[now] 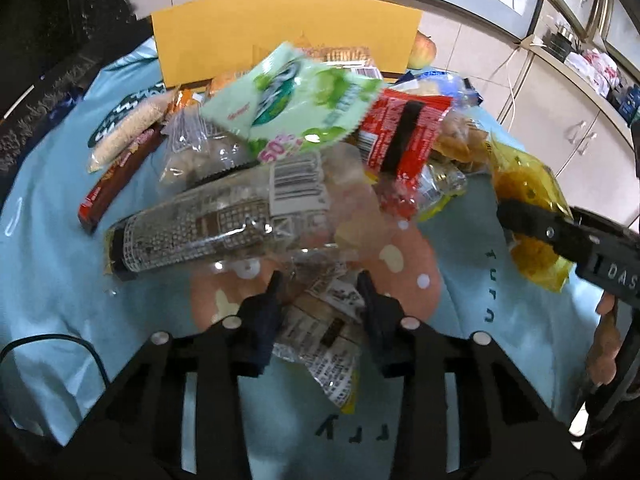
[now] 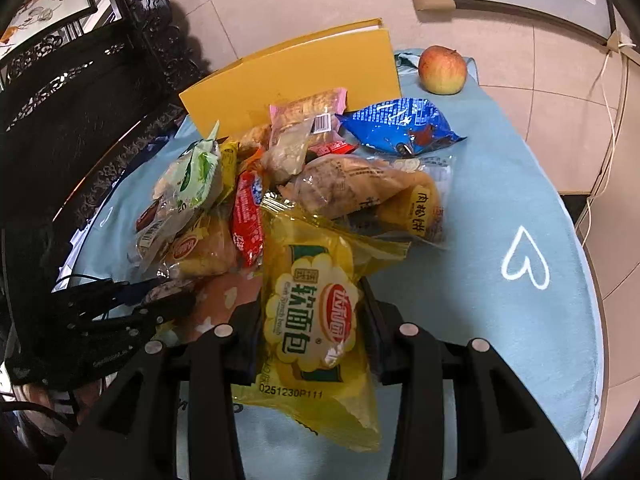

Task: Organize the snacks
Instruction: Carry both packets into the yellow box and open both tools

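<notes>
A heap of snack packets lies on a light blue cloth [image 1: 60, 240] in front of an open yellow box [image 1: 280, 36]. My left gripper [image 1: 320, 296] is shut on the crinkled end of a clear-wrapped snack packet [image 1: 224, 220] with a barcode label, at the near edge of the heap. My right gripper [image 2: 310, 316] is shut on a yellow soft-bread packet [image 2: 316, 312], which hangs between its fingers at the heap's near right. In the left wrist view that right gripper [image 1: 516, 220] shows at the right, clamped on the same yellow packet [image 1: 528, 188]. The left gripper [image 2: 168, 296] appears low left in the right wrist view.
A green packet [image 1: 292, 96] and a red one [image 1: 400, 136] top the heap; a blue packet [image 2: 396, 124] lies beside the yellow box [image 2: 296, 76]. An apple [image 2: 442, 70] sits at the far right of the cloth [image 2: 520, 200]. Dark carved furniture [image 2: 80, 100] stands to the left.
</notes>
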Action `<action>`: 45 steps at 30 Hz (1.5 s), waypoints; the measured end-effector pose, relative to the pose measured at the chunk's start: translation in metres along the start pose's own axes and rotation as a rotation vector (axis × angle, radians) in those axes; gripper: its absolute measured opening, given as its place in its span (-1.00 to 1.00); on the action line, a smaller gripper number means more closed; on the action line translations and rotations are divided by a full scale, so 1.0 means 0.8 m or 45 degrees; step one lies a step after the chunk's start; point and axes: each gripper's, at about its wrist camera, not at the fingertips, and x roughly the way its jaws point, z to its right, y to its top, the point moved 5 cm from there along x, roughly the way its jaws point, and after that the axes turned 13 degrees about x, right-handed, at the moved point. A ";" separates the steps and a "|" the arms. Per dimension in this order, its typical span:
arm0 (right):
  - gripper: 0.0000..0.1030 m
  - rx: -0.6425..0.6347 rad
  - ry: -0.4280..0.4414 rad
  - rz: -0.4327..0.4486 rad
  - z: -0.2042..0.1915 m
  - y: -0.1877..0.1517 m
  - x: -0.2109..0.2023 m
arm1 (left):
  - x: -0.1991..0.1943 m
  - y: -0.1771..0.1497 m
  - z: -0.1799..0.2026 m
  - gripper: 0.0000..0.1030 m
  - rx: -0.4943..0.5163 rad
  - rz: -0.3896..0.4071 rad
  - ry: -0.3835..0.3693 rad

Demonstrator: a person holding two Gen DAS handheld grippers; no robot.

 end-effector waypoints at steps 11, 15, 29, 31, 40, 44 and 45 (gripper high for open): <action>-0.21 -0.033 0.058 0.088 -0.019 0.009 -0.035 | -0.096 0.002 -0.004 -0.33 0.055 0.216 -0.011; -0.21 -0.057 0.078 0.113 -0.031 0.012 -0.045 | -0.124 0.014 -0.004 -0.33 0.062 0.286 -0.010; -0.21 -0.148 0.220 0.403 -0.094 0.142 -0.114 | -0.172 0.190 -0.046 -0.33 0.013 0.498 0.084; -0.21 -0.134 0.219 0.466 -0.103 0.177 -0.108 | -0.164 0.231 -0.061 -0.33 -0.008 0.498 0.102; -0.21 0.028 0.017 0.485 -0.080 0.296 0.029 | -0.045 0.354 -0.127 -0.33 -0.114 0.390 0.149; -0.21 0.021 -0.076 0.432 -0.072 0.321 0.093 | 0.025 0.377 -0.158 -0.31 -0.166 0.309 0.149; -0.18 0.012 -0.092 0.421 -0.072 0.325 0.108 | 0.041 0.379 -0.165 -0.29 -0.176 0.278 0.146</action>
